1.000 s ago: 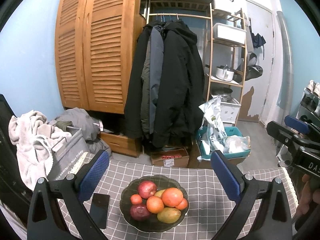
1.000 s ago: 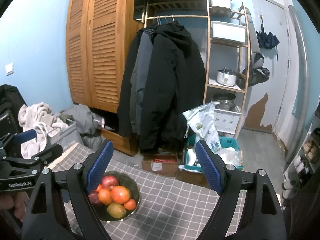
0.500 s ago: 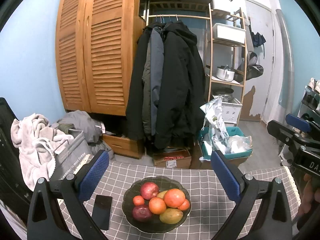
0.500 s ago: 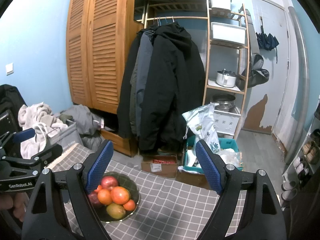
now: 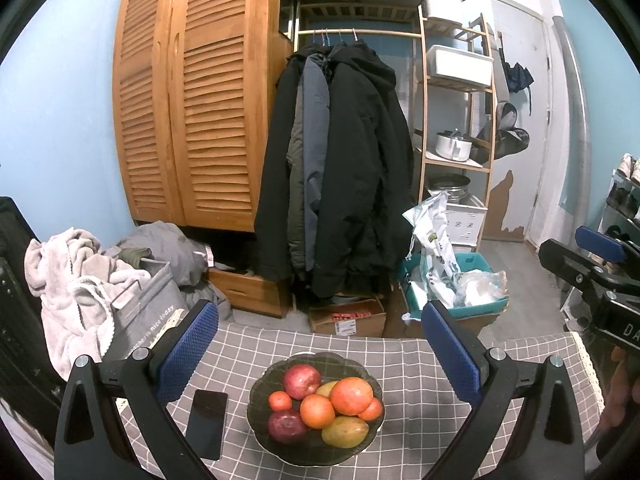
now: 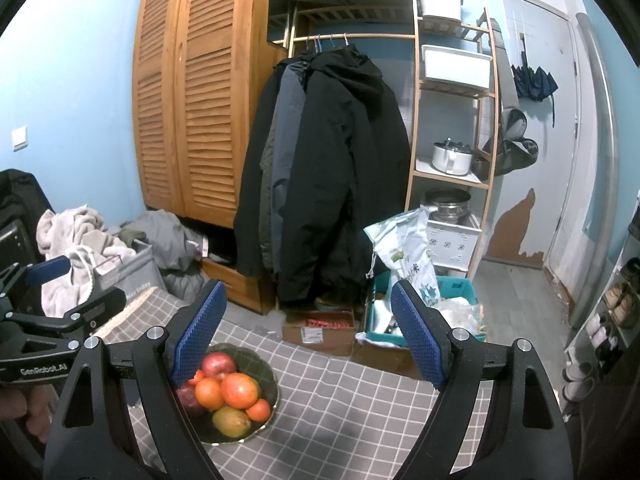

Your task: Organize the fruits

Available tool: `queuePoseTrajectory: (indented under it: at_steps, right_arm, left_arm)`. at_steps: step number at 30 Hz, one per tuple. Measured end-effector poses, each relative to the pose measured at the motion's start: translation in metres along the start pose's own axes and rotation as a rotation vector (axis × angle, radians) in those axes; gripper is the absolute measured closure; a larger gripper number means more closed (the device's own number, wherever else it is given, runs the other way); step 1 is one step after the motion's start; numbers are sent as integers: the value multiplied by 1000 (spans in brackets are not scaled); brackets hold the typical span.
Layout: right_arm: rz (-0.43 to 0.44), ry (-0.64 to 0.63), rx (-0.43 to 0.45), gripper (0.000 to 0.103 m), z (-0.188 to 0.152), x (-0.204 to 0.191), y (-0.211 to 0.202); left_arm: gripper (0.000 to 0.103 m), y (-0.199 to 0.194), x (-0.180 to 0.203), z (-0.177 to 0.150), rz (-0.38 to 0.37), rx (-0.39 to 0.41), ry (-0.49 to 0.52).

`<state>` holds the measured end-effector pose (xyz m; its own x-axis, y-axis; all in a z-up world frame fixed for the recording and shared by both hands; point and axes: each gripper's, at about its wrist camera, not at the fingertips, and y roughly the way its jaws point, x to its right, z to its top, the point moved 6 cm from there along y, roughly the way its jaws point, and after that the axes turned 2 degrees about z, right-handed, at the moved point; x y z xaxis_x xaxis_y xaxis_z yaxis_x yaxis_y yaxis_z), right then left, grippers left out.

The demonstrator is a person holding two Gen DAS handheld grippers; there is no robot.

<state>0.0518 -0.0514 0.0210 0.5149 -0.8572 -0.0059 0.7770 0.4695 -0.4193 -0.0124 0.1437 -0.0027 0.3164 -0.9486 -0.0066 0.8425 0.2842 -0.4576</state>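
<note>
A dark glass bowl (image 5: 264, 380) (image 6: 262, 364) sits on the grey checked tablecloth (image 5: 420, 364) (image 6: 352, 392). It holds several fruits: two red apples (image 5: 302, 381), oranges (image 5: 351, 396), small tangerines and a yellow-green mango (image 5: 345, 432) (image 6: 231, 421). My left gripper (image 5: 320, 336) hovers open above and behind the bowl, nothing between its blue pads. My right gripper (image 6: 308, 324) is open too, to the right of the bowl, with empty jaws. Each gripper shows at the edge of the other's view.
A black phone (image 5: 207, 418) lies flat left of the bowl. Beyond the table's far edge are a cardboard box (image 5: 347, 316), a teal crate with bags (image 5: 452, 280), a laundry basket (image 5: 144, 312), hanging coats (image 5: 336, 168) and a wooden wardrobe (image 5: 192, 96).
</note>
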Motion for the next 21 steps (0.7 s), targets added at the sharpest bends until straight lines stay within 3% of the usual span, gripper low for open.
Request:
queuePoseTrajectory:
  at_steps: [21]
  right_arm:
    - [-2, 1, 1, 20, -1, -1, -1]
  left_arm:
    - [1, -4, -2, 3, 22, 22, 9]
